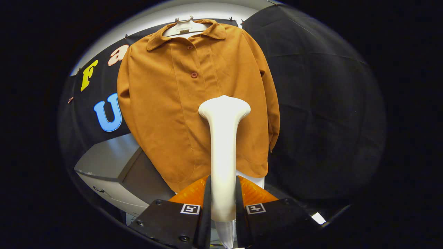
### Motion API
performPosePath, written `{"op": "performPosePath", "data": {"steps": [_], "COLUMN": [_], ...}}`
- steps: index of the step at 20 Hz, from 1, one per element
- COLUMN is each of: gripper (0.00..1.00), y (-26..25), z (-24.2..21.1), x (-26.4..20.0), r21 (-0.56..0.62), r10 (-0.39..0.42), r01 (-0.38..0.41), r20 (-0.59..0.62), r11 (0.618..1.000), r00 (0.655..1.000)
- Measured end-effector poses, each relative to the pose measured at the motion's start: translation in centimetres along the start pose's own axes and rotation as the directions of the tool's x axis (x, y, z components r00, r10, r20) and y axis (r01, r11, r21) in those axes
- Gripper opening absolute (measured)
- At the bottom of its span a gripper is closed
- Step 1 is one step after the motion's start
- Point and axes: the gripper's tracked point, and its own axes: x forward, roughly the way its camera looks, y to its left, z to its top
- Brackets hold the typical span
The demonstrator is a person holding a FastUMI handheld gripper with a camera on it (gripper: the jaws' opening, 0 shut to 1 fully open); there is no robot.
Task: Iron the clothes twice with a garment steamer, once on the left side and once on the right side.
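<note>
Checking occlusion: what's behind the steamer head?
The shirt front hangs behind the steamer, which the tongs clamp. The patch of cloth directly behind its head is covered.

- A white hanger [185,27] sits high up against the black cloth wall [322,103], with its hook above the collar line.
- A grey cabinet [114,166] stands low down, to the left, below the cloth; a dark drawer handle [98,190] shows on its pale front face.
- Small clips [70,100] pin the cloth's upper edge along a white wall [152,15].
</note>
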Motion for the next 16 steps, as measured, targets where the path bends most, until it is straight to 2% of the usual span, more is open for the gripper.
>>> {"op": "performPosePath", "data": {"steps": [4,8,12,16], "gripper": [0.33,0.33,0.33,0.33], "y": [-0.3,-0.7,0.1,2.3], "z": [-3.5,-5.3,-4.7,-1.8], "x": [-0.4,-2.2,-4.8,-7.5], "r21": [-0.002,0.01,-0.025,-0.044], "r10": [-0.029,-0.074,-0.095,-0.07], "r01": [0.028,0.075,0.093,0.071], "r20": [-0.079,-0.106,-0.067,0.011], "r11": [1.0,0.997,0.995,0.997], "r00": [0.996,0.992,0.993,0.997]}}
